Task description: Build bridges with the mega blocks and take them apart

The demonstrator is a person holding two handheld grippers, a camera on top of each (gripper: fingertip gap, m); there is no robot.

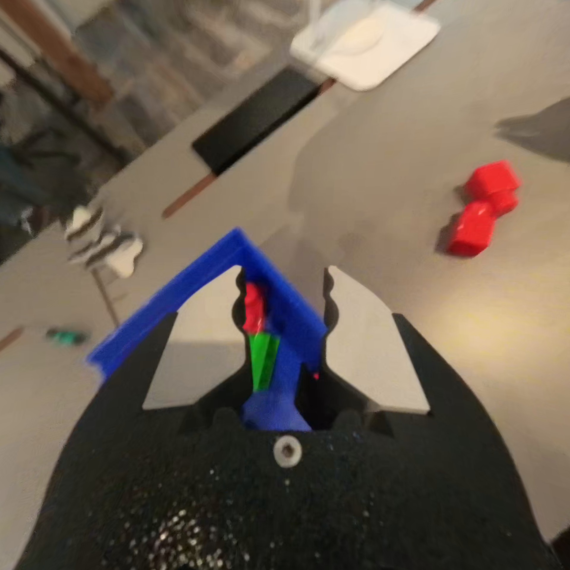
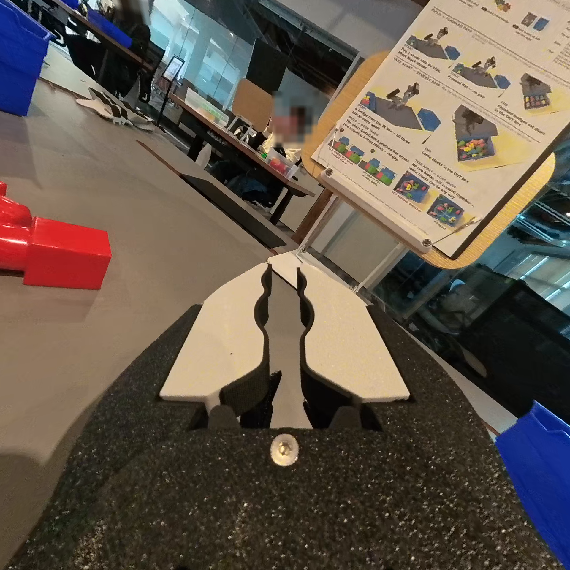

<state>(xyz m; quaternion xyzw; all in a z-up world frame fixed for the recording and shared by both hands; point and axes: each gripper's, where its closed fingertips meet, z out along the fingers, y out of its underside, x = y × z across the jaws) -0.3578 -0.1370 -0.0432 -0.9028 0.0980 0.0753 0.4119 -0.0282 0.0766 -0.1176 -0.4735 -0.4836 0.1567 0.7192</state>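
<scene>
My left gripper is open and empty. It hangs over the corner of a blue bin. Between its fingers I see a red block and a green block inside the bin. A red piece of joined blocks lies on its side on the grey table at the right. In the right wrist view it lies at the left edge. My right gripper is low over the table beside it, fingers nearly together with a narrow gap, holding nothing.
An instruction board on a white stand rises ahead of the right gripper; its white base shows far off. Blue bins stand at the upper left and lower right. A black strip lies along the table's far edge. Some 40 cm of space lies between my two pairs of fingers.
</scene>
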